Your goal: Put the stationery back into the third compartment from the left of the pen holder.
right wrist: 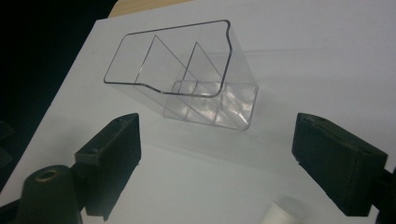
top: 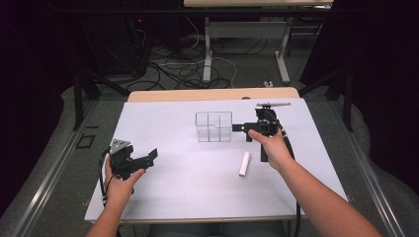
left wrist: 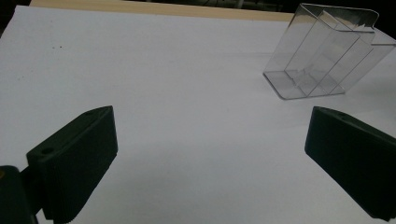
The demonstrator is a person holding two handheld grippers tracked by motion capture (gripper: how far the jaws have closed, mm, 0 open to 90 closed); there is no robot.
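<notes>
**Two Open Tongs and a Clear Box**

The right tongs [top: 240,128] are spread wide and hold nothing. They hang just beside the clear box [top: 213,126], at its right side. In the right gripper view the box [right wrist: 187,79] sits just past the two black jaws, and you can see thin walls inside it that split it into small rooms. A white stick [top: 244,163] lies on the worktop [top: 163,192], near the right hand [top: 274,148] and apart from the box. Its tip [right wrist: 280,215] peeks in at the bottom of the right gripper view.

The left tongs [top: 148,157] are spread wide too, and empty. They stay well apart from the box, out on the bare white sheet.

What could go wrong? The box looks light and slippery. If the right tongs push it from the side, I think it may slide away or tip over. The clear walls are hard to see, so a jaw may bump the rim. The white stick is round and may roll if it gets knocked.
</notes>
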